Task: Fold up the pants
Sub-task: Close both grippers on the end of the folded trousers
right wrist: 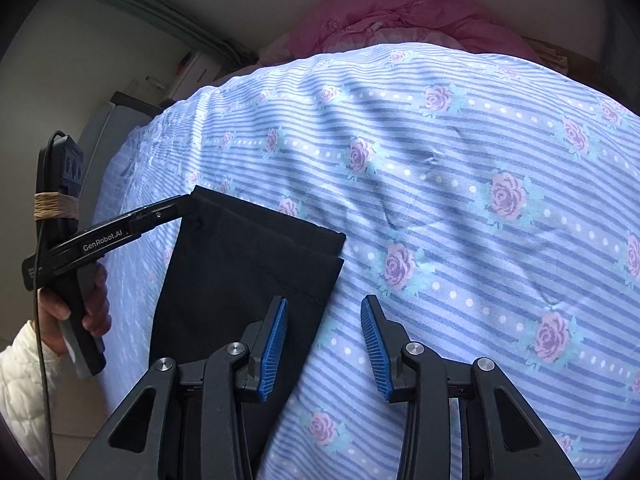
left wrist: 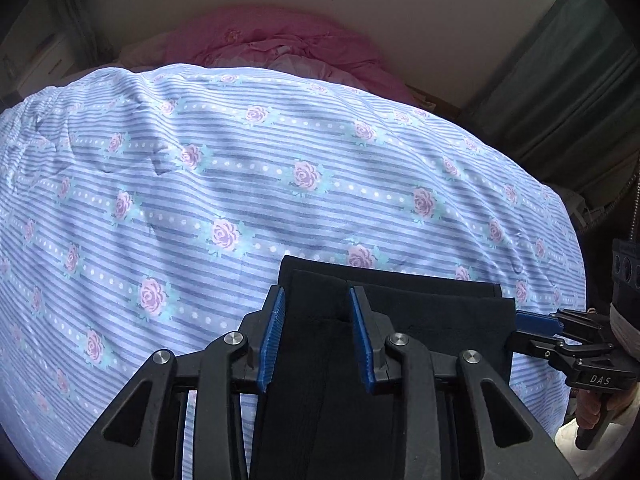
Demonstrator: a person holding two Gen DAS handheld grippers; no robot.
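Note:
Black pants (left wrist: 432,312), folded into a long flat strip, lie on the bed near its front edge. My left gripper (left wrist: 316,294) points down over their left part. Its jaws stand apart, with flat black cloth between the blue pads (left wrist: 274,332) and no pinch showing. In the right wrist view the pants (right wrist: 240,256) lie at lower left. There my right gripper (right wrist: 324,302) straddles their right edge, open, one pad over cloth and the other over the sheet. The right gripper (left wrist: 520,320) reaches the pants' right side. The left gripper (right wrist: 188,204) sits at their far left corner.
The bed sheet (left wrist: 240,160) is blue striped with pink roses and slightly wrinkled. A pink quilt (left wrist: 280,40) is bunched at the far end, against the wall. A green curtain (left wrist: 580,80) hangs to the right. A hand in a white quilted sleeve (right wrist: 24,380) holds the left gripper's handle.

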